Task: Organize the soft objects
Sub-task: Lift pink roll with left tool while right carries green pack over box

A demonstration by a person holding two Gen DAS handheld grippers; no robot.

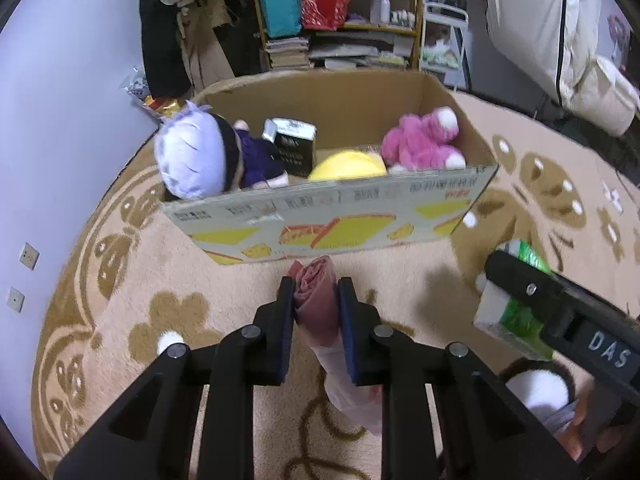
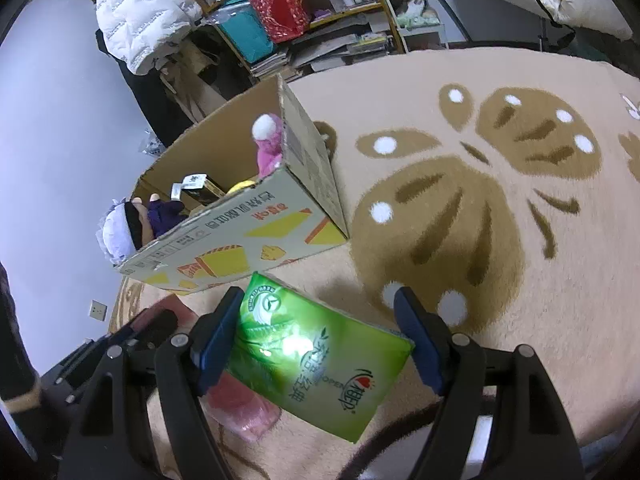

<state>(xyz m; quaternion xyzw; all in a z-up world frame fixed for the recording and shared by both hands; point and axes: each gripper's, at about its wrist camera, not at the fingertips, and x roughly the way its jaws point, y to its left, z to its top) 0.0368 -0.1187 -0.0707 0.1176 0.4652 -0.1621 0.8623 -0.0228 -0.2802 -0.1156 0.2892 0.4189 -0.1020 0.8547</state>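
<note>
Left gripper (image 1: 316, 312) is clamped on a pink roll (image 1: 318, 300), soft and light, held mid-length above the rug (image 1: 120, 300). Right gripper (image 2: 320, 340) pinches a green tissue pack (image 2: 316, 360), squashy and slick-wrapped. Box (image 1: 332, 216) stands just ahead, top open, room between toys.

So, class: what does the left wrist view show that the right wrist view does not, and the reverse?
Only the left wrist view shows the left gripper clamped on a rolled pink cloth.

Only the right wrist view shows the right gripper around the printed green face of the tissue pack.

Both show the cardboard box on the carpet, holding the pink plush and the purple-haired doll.
</note>
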